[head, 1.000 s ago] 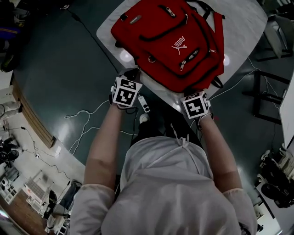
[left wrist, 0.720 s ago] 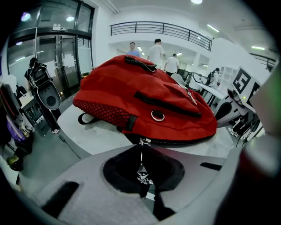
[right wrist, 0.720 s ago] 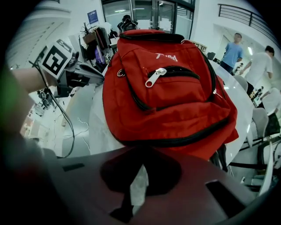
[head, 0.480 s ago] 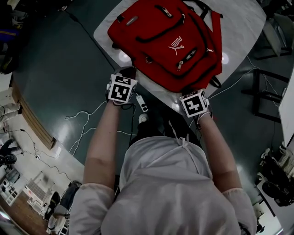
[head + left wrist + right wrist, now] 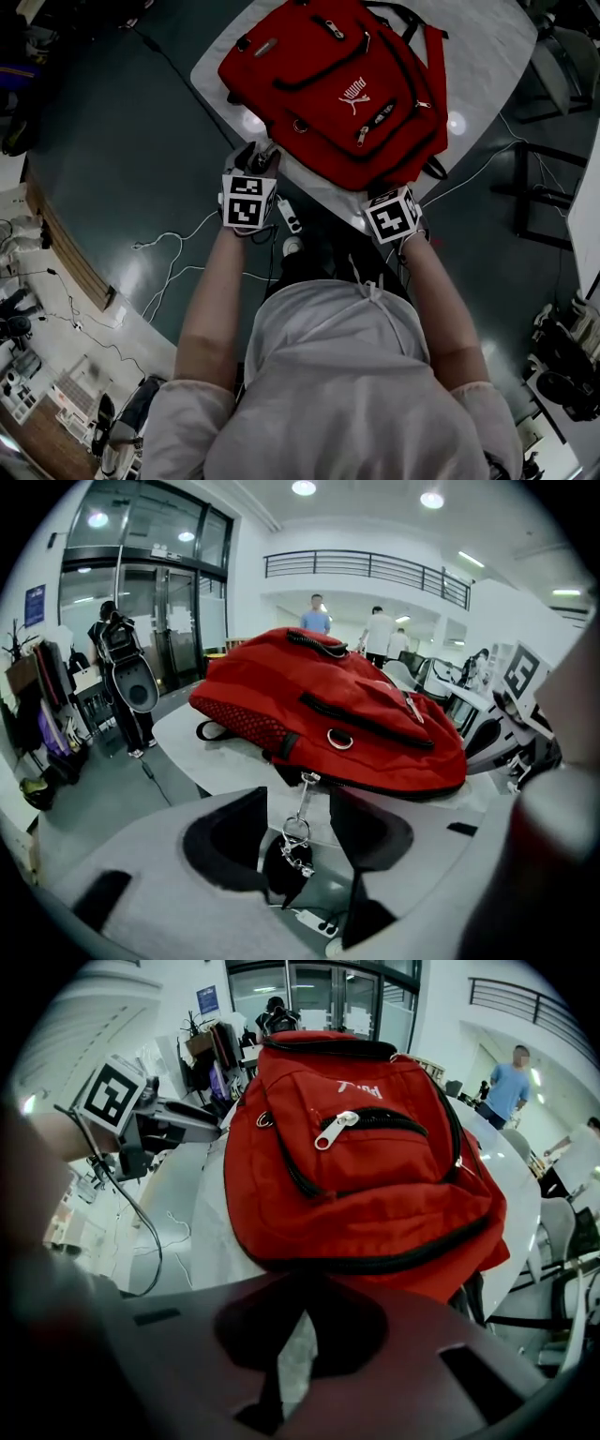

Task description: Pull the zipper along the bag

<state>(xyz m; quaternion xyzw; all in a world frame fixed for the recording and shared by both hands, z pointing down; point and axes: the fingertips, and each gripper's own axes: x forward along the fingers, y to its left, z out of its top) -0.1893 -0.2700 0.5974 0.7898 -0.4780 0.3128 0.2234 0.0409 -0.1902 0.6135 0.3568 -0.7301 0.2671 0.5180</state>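
The zipper pull point(image 5: 296, 841) of the red backpack point(image 5: 328, 84) is seen dangling free between the jaws of the left tool point(image 5: 298, 822). These jaws are opening after being clenched a second ago. No pad presses on the pull, so it is released. From this it is judged that one stroke along the zipper has ended, or that a fresh grip is being prepared. The backpack is laid on the table point(image 5: 487, 47), just ahead of both tools. The right tool point(image 5: 305, 1293) is clenched at the bag's near edge, apparently pinching it to steady it. Both forearms are stretched forward and down.
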